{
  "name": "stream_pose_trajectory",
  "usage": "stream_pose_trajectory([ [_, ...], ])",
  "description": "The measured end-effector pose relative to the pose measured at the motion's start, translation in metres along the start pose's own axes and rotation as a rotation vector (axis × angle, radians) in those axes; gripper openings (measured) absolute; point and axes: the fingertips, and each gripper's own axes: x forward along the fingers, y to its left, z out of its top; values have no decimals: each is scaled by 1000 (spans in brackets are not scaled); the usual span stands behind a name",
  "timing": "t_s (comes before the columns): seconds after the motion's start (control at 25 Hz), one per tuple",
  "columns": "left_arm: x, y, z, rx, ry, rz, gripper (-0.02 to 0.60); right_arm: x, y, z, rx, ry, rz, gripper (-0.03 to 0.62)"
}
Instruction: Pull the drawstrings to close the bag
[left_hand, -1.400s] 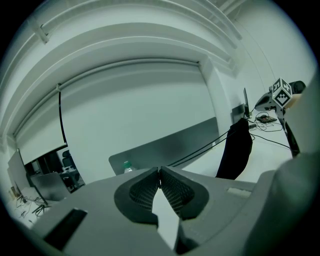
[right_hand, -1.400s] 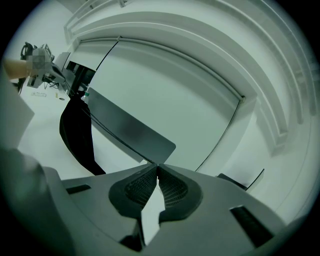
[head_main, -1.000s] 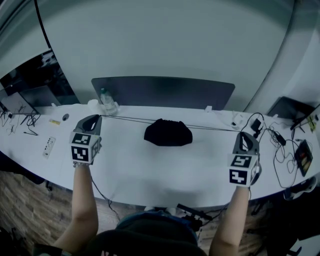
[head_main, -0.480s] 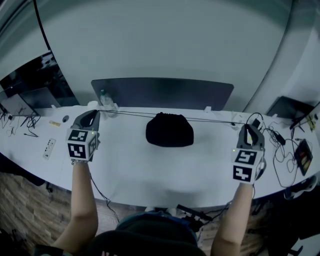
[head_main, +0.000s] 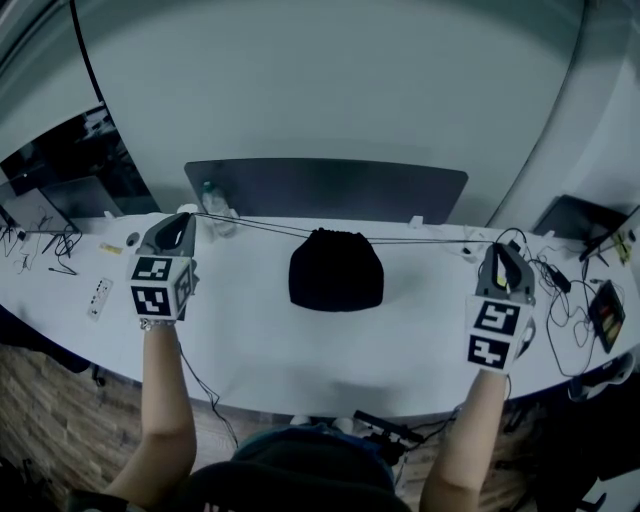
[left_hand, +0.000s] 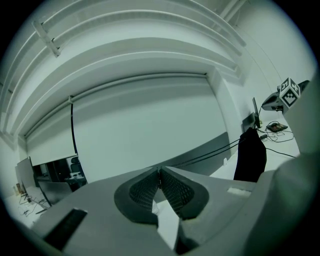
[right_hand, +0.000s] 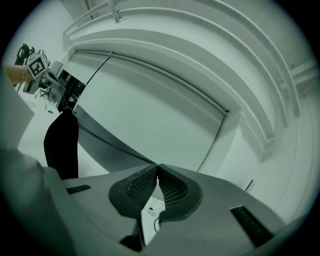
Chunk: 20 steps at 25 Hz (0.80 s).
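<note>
Spanning the lower view, the white desk (head_main: 300, 350) carries the black bag (head_main: 336, 270) near the middle of its far edge, upright, with its mouth gathered at the top. Whether the bag's base rests on the desk I cannot tell. The left gripper (head_main: 188, 217) is near the desk's left end and the right gripper (head_main: 493, 249) near its right end. Each has its jaws clamped tight on the drawstrings (head_main: 262, 227), which run taut from the bag's top out to both. As I judge the risks, an uneven pull would drag or tip the bag sideways. Pulling upward rather than outward would lift it instead of cinching it. The thin cord could also slip through the pads, or strain once the mouth is fully shut
</note>
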Motion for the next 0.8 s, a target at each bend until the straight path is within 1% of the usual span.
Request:
stream_pose_trajectory([
  [0.08,-1,-2,2,-24,-8,8,17,-2,2,-1,20,-3,-2,6],
  [0.2,-5,-3,7,-82,-46,19,17,-8,10,2,70,-33,12,6],
  [0.36,-8,-12,19,-189,-113,-19,17,-14,30,17,122,-96,54,6],
  [0.44,-6,-22,22,-206,-124,-46,17,-15,40,25,130,-119,73,6],
  [0.64,-4,-50,30,-215,-145,-109,17,-19,65,43,149,-164,121,6],
  [0.8,-8,-68,39,-233,-177,-136,17,-23,79,54,183,-198,151,7],
])
